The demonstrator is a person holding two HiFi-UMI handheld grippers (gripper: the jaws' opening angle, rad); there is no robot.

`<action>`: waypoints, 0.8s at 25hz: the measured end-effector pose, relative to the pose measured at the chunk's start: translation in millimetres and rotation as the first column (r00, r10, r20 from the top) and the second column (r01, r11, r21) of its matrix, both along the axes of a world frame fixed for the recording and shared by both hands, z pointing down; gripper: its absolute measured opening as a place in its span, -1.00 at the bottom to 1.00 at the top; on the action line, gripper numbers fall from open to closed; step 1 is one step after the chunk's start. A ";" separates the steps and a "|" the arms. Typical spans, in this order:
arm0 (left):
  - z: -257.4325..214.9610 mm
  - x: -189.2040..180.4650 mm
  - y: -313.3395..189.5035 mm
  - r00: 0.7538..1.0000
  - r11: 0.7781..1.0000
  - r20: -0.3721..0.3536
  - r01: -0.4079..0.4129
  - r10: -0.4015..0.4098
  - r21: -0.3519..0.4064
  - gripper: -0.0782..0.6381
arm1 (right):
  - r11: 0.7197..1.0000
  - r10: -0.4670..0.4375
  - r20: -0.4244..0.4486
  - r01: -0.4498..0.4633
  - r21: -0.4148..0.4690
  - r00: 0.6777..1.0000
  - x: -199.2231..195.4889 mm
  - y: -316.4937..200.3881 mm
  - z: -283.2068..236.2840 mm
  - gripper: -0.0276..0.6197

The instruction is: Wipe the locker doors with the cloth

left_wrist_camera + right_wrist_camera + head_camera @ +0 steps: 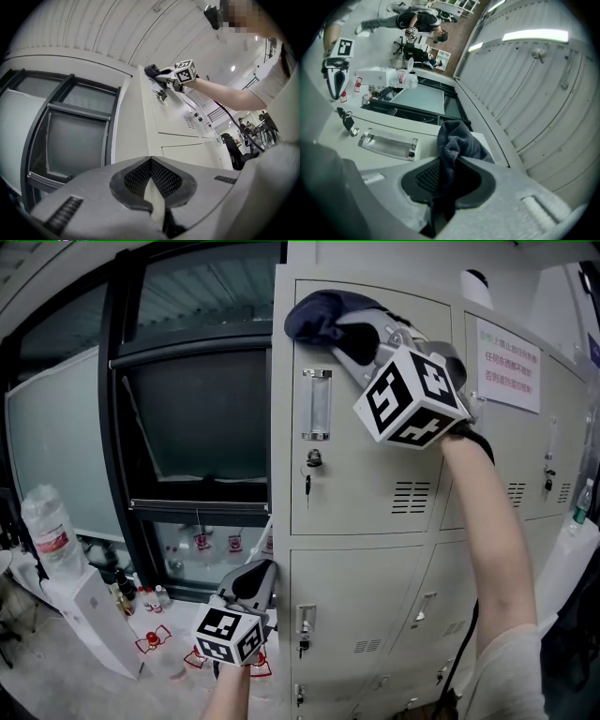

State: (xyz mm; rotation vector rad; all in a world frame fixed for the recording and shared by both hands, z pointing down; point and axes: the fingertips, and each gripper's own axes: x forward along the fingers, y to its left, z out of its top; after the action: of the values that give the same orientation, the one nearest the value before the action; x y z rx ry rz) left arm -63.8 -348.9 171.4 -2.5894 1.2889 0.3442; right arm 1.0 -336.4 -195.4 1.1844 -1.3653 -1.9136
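Pinches the dark cloth (314, 317) in the right hand-held gripper (345, 334) against the top locker door (375, 465), upper left corner; holds the left hand-held gripper (265, 570) pressed together, empty, low. Best pressed flat, swept downward, skirting the handle (317, 404).

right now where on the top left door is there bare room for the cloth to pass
Bare metal runs down the door between the label holder and the vent, below the right gripper and its cloth. Crowded: the left strip, with label holder, lock and key.
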 end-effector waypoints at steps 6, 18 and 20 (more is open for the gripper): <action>8.3 -0.8 6.3 1.000 1.000 -0.007 0.002 -0.002 -0.006 -0.79 | 0.999 0.035 -0.041 -0.036 -0.023 0.999 2.7 -1.2 26.2 -0.73; 7.9 -9.3 20.3 1.000 1.000 -0.029 0.002 -0.002 0.009 -0.79 | 0.988 0.095 0.043 -0.099 0.121 0.995 36.4 13.7 -14.0 -0.72; 5.4 -13.2 19.6 0.999 1.000 -0.032 0.008 -0.008 0.009 -0.79 | 0.989 0.080 0.113 -0.093 0.114 0.990 49.1 18.2 -32.1 -0.72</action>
State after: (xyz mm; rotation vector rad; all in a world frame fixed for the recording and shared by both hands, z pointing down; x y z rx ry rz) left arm -77.1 -329.3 176.8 -2.5809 1.3049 0.3905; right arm 50.1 -318.2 -227.5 1.4004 -1.2464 -1.9172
